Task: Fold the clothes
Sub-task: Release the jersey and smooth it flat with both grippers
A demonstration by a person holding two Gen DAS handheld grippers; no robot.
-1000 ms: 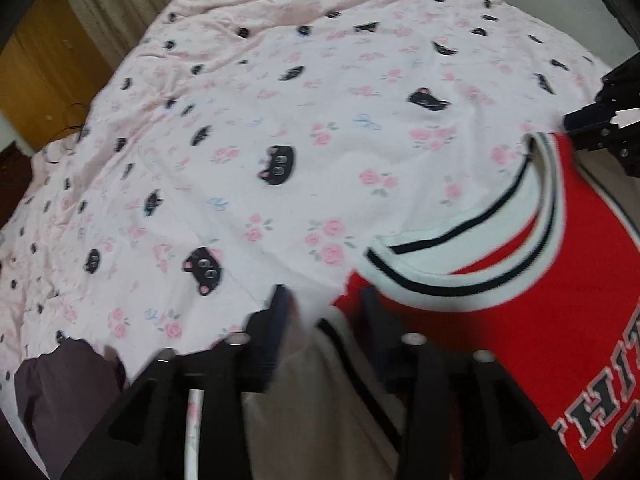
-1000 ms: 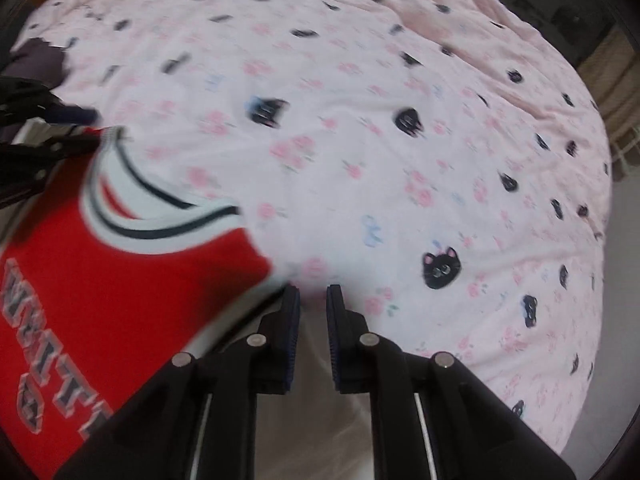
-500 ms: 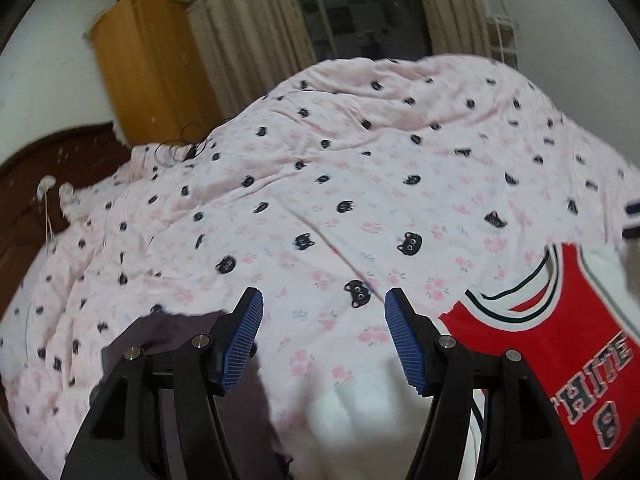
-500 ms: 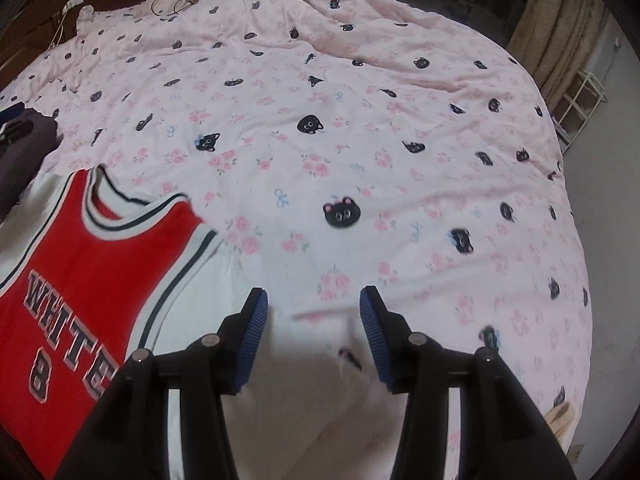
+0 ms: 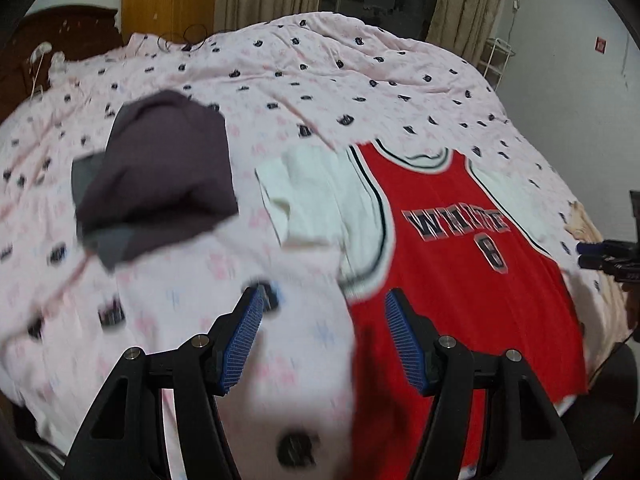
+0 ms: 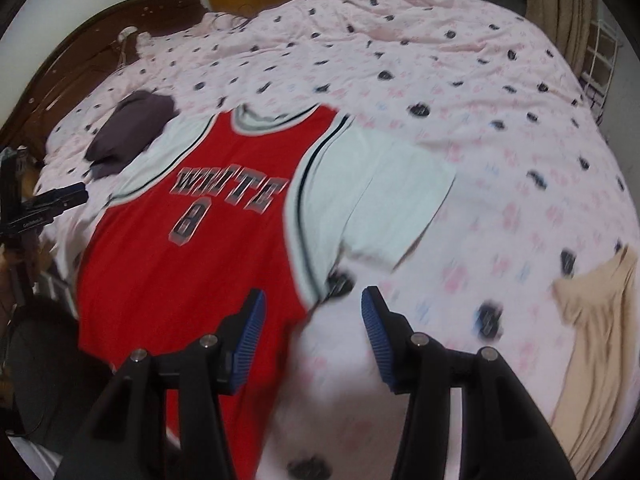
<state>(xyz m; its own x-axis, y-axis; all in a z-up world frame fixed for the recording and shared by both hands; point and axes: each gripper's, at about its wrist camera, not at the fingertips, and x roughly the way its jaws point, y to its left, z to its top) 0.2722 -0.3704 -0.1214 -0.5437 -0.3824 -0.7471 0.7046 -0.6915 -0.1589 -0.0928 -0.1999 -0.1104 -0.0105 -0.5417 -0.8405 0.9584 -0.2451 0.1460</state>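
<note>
i'm seeing the red jersey (image 5: 452, 240) with white sleeves lying flat, face up, on the pink cat-print duvet (image 5: 320, 64). my left gripper (image 5: 324, 336) and right gripper (image 6: 310, 332) are both hanging over its bottom corners, fingers spread apart, holding nothing. a dark folded garment (image 5: 160, 172) is sitting beside it.

Both the left gripper (image 5: 322, 334) and right gripper (image 6: 311, 334) have been opened, withdrawn from the jersey (image 5: 456, 248), now released flat.
</note>
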